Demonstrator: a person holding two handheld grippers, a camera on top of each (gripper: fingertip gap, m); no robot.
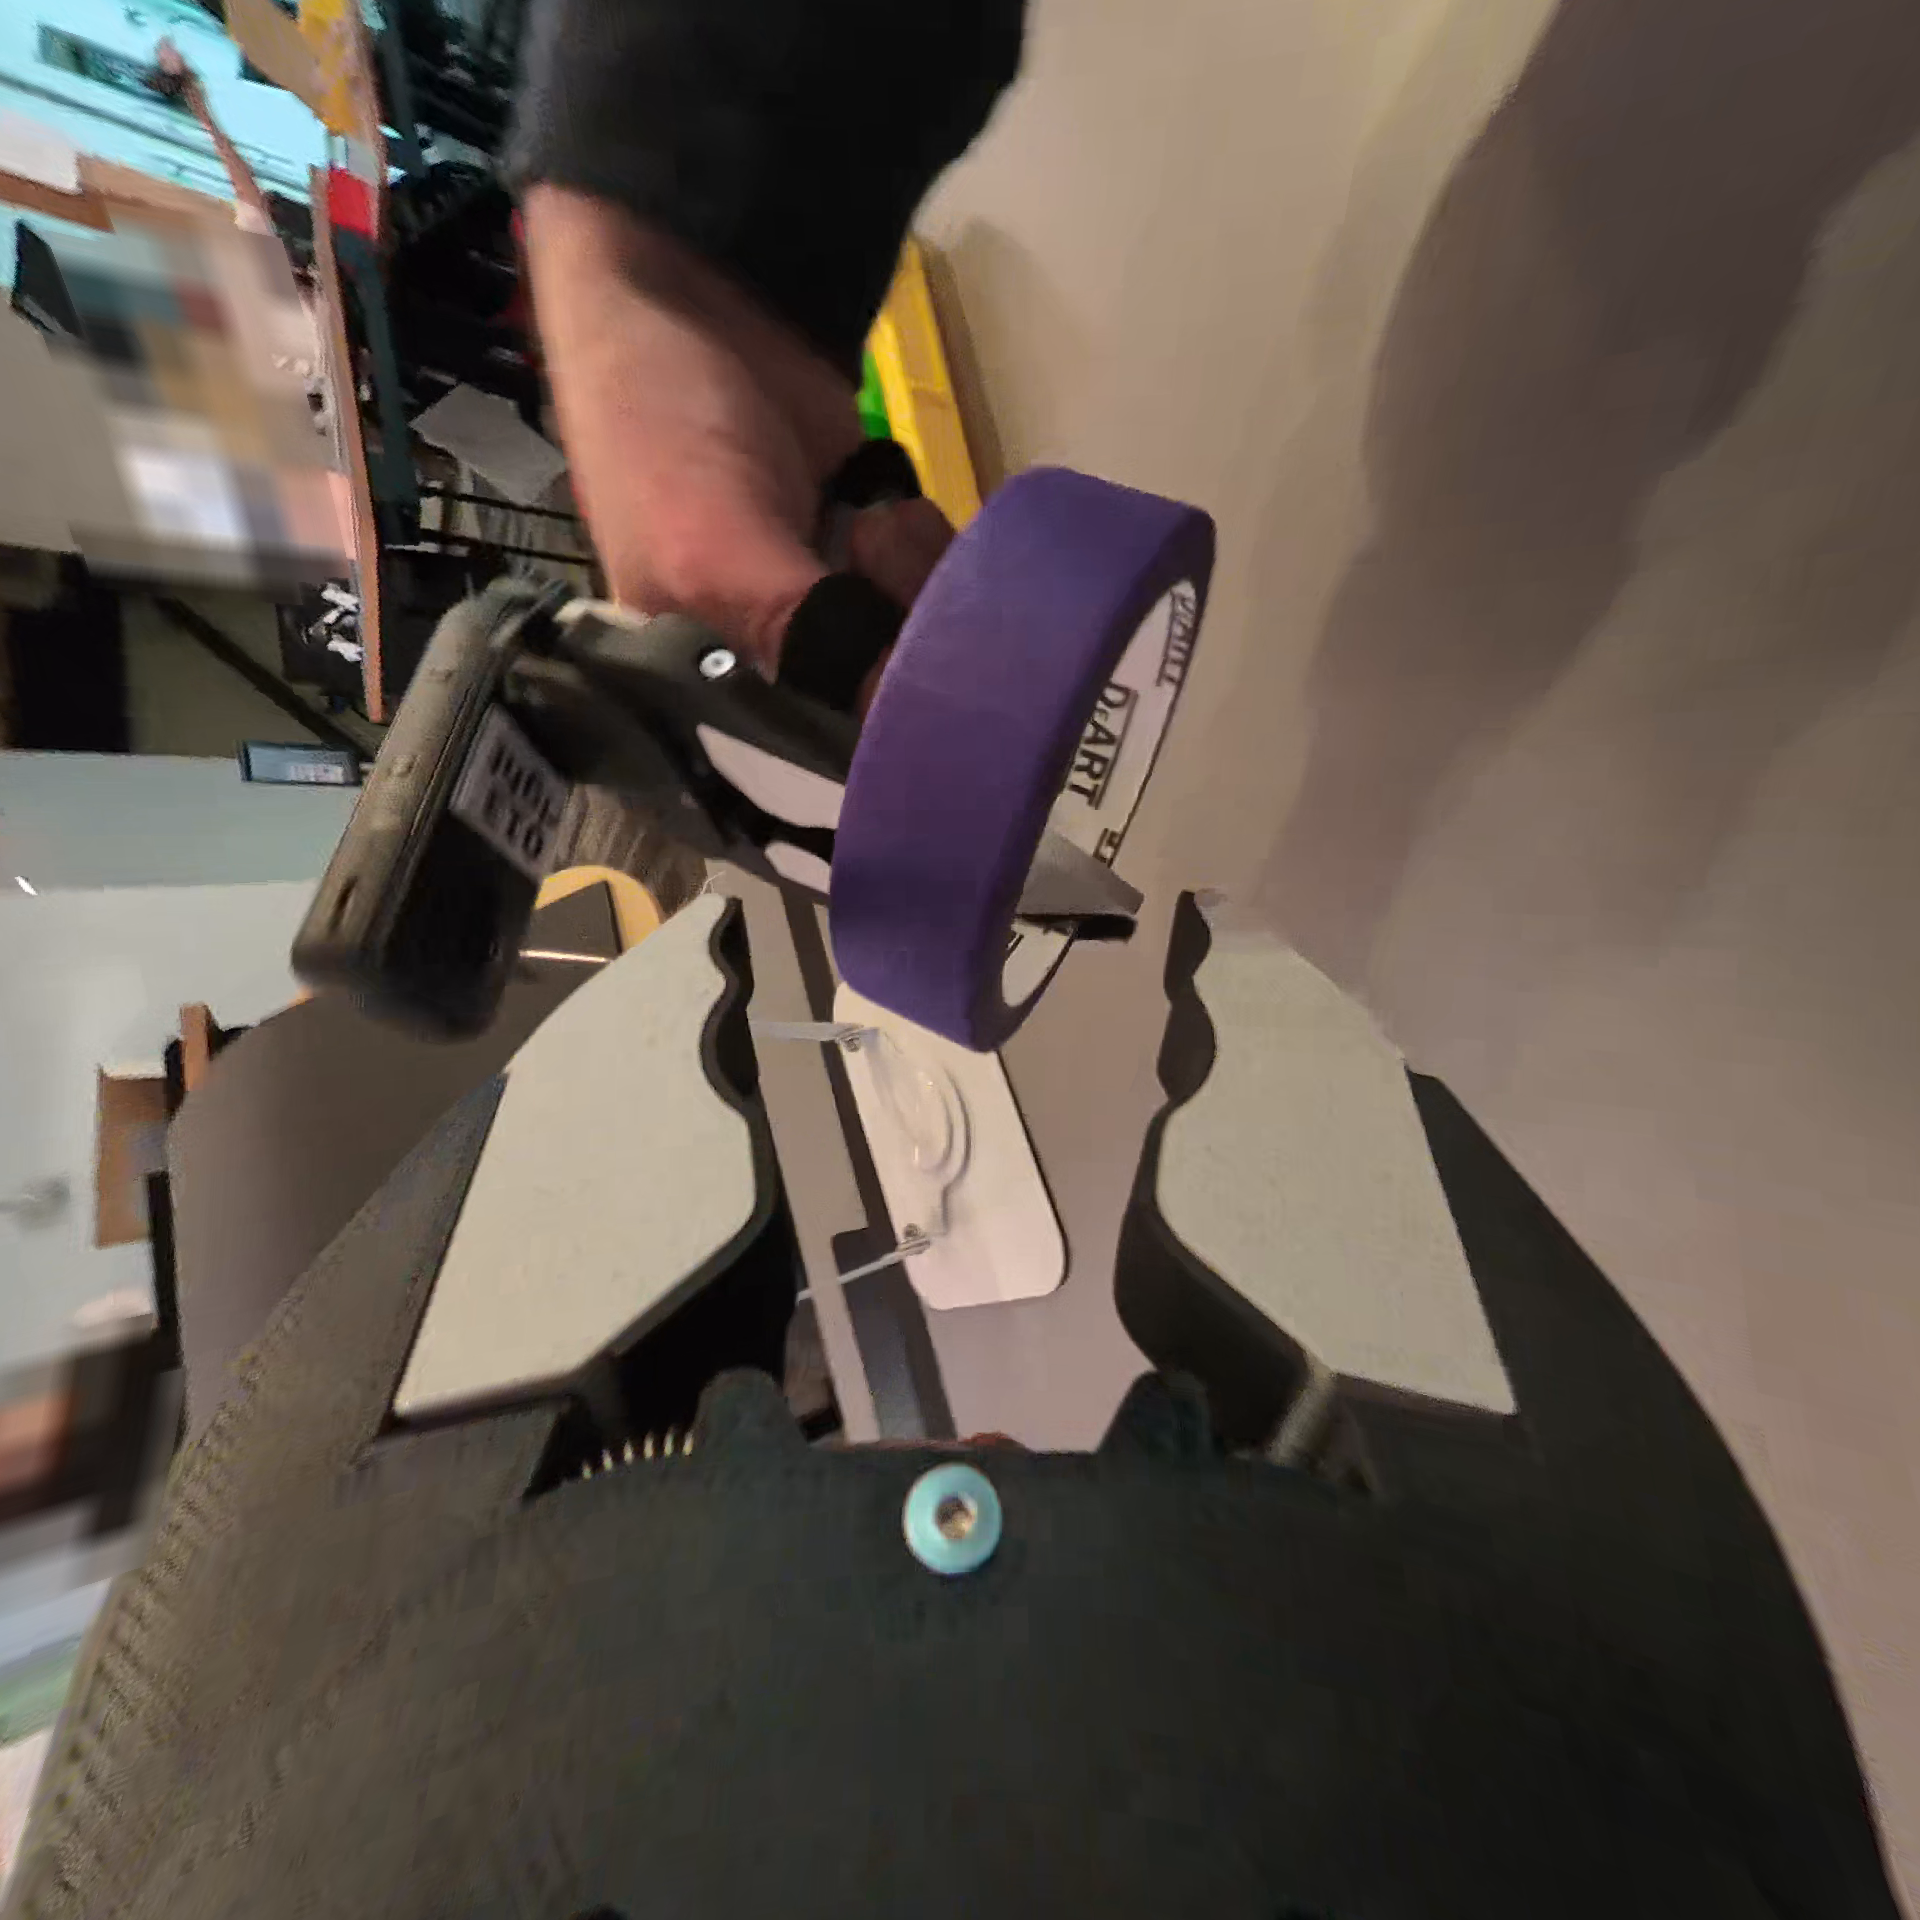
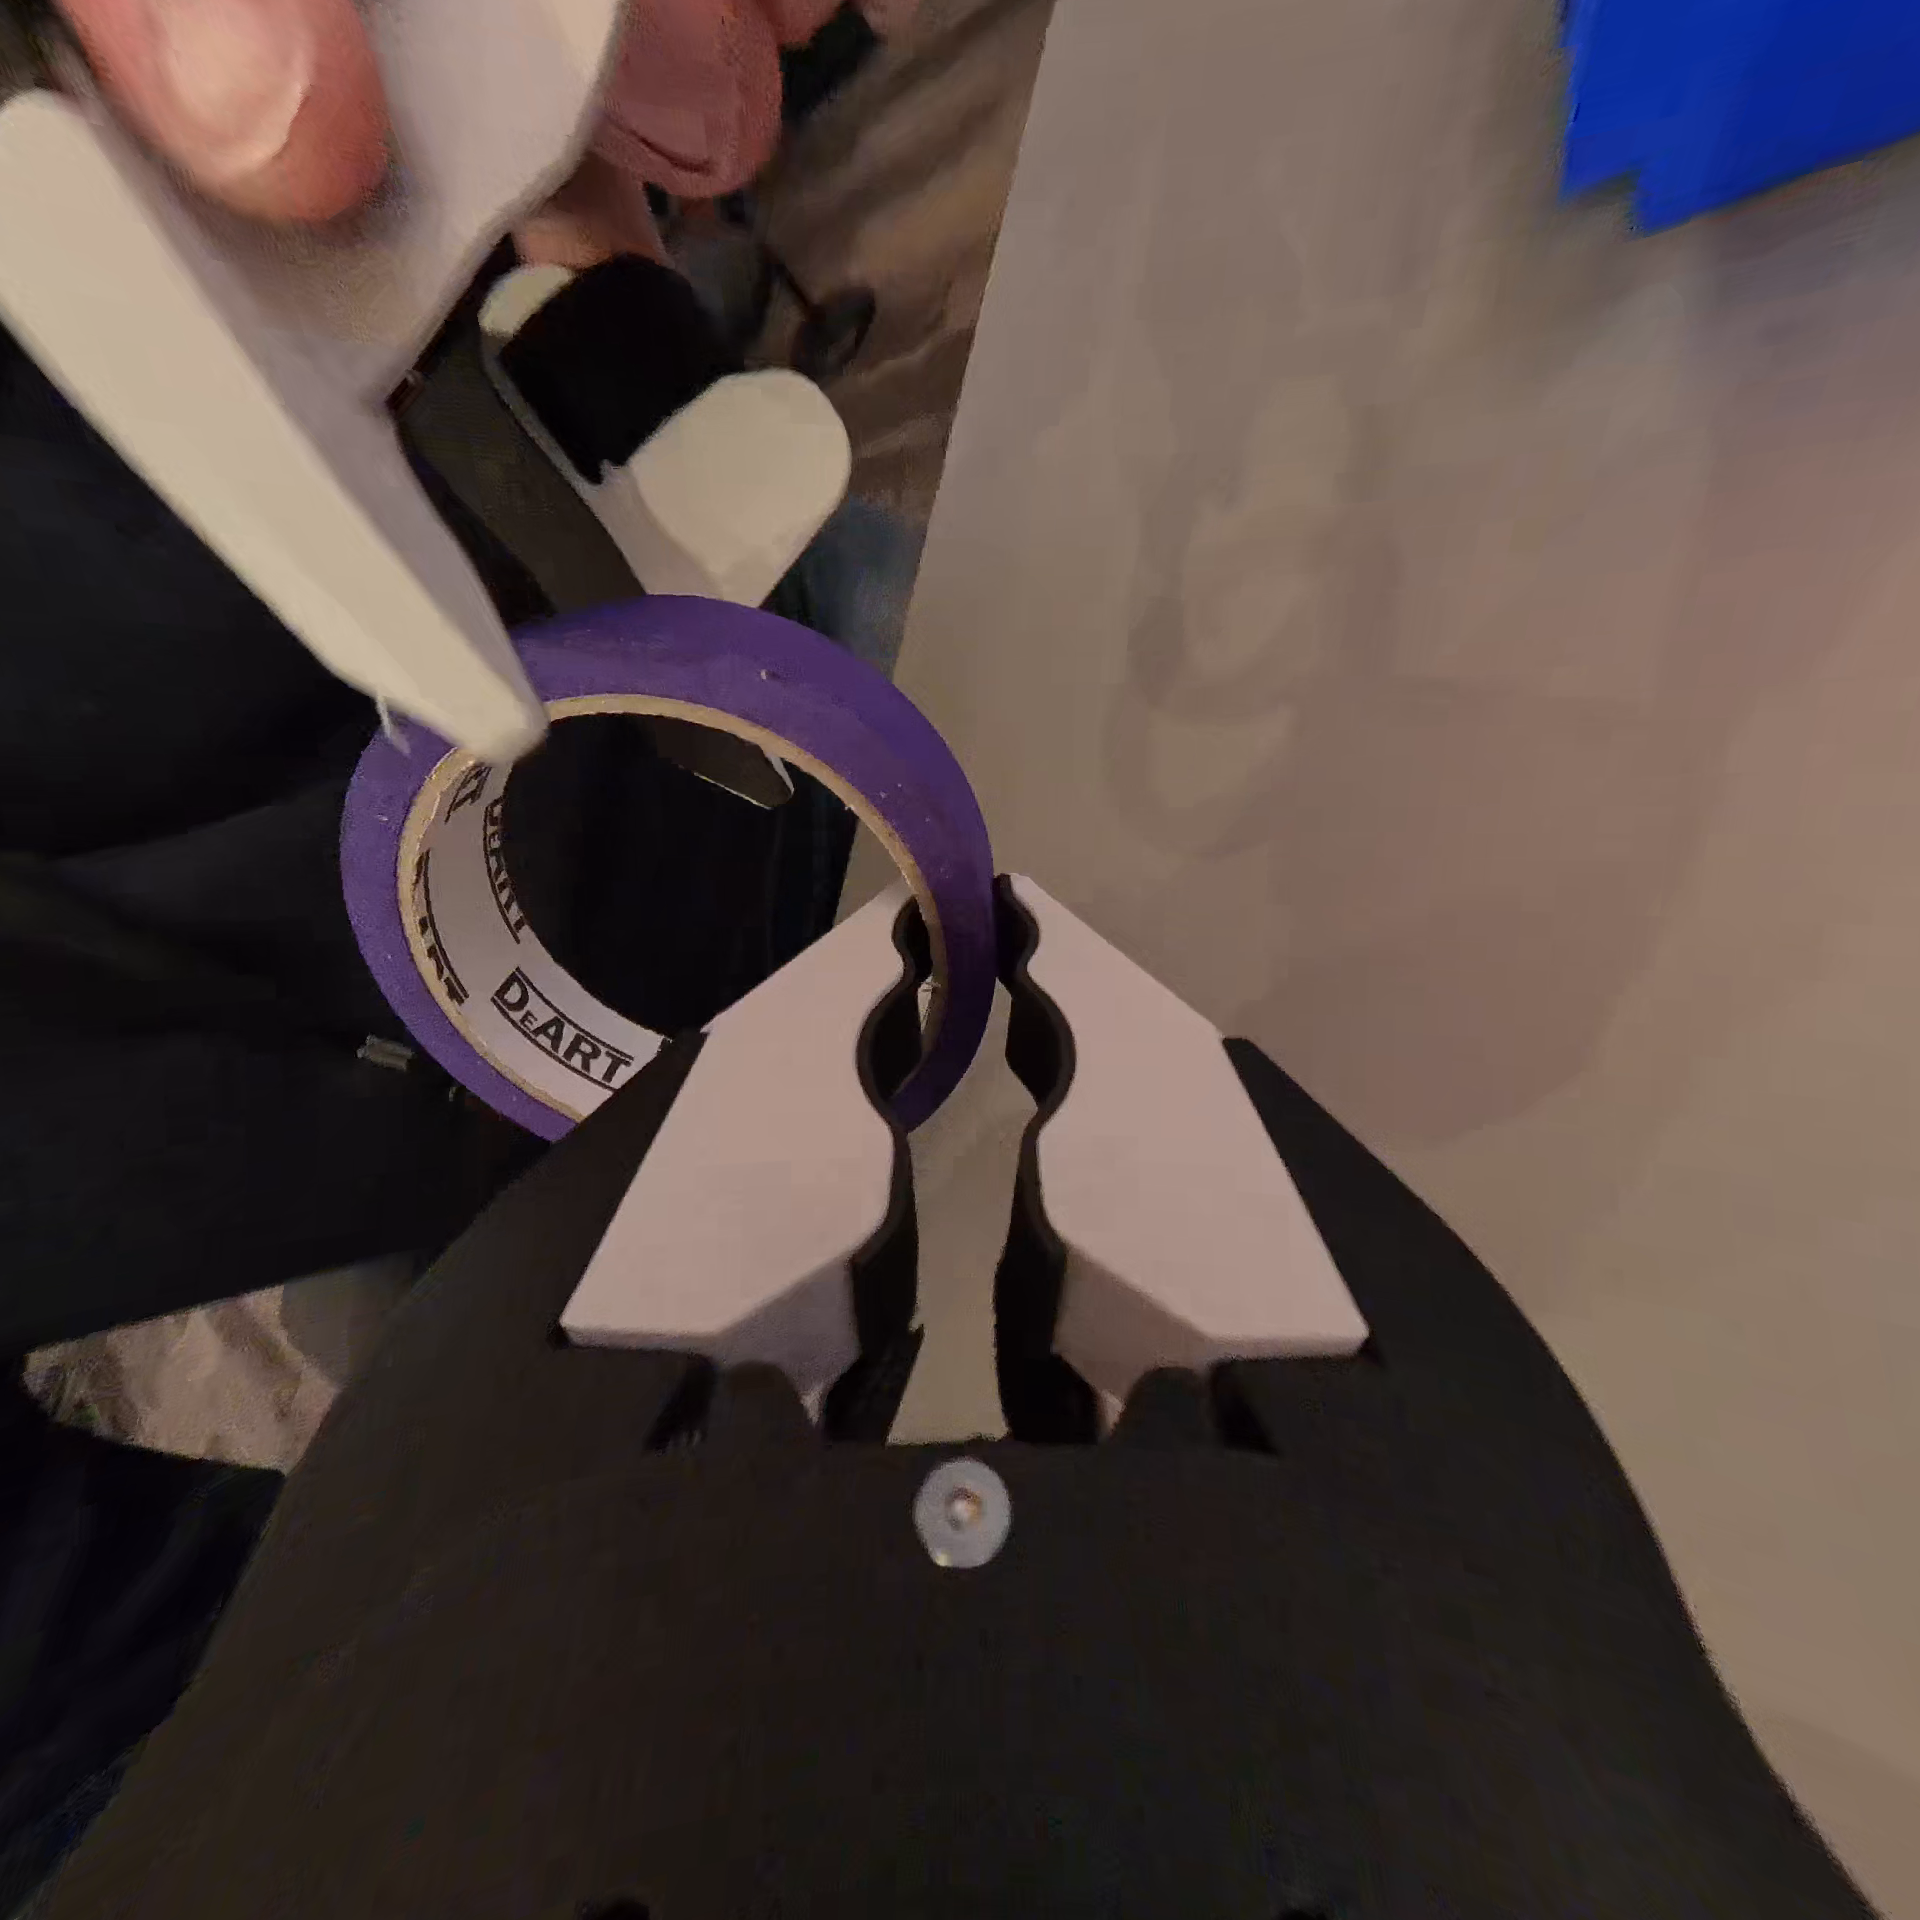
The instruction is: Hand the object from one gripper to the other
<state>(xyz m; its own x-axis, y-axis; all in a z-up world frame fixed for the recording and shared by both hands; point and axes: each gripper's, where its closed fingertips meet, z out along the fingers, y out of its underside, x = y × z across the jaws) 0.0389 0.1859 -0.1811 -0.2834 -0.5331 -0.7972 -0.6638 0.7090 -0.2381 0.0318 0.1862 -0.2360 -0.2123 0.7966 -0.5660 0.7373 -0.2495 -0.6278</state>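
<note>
A purple tape roll point(image 2: 665, 665) with a white printed core is held in the air. My right gripper point(image 2: 961, 904) is shut on the roll's wall, one finger inside the ring and one outside. In the left wrist view the roll point(image 1: 997, 727) stands just ahead of my left gripper point(image 1: 961, 909), which is wide open, its lower edge dipping between the fingertips. The right gripper's black body point(image 1: 582, 727) comes in from the left. In the right wrist view the left gripper point(image 2: 634, 753) straddles the roll's far side, open; contact is not clear.
A hand point(image 1: 707, 416) with a dark sleeve holds the right gripper. A white plate with a clear hook point(image 1: 956, 1143) lies below the roll. A beige surface point(image 1: 1507, 520) fills the right side. Yellow and green things point(image 1: 914, 353) sit behind; a blue shape point(image 2: 1714, 104) is at the top right.
</note>
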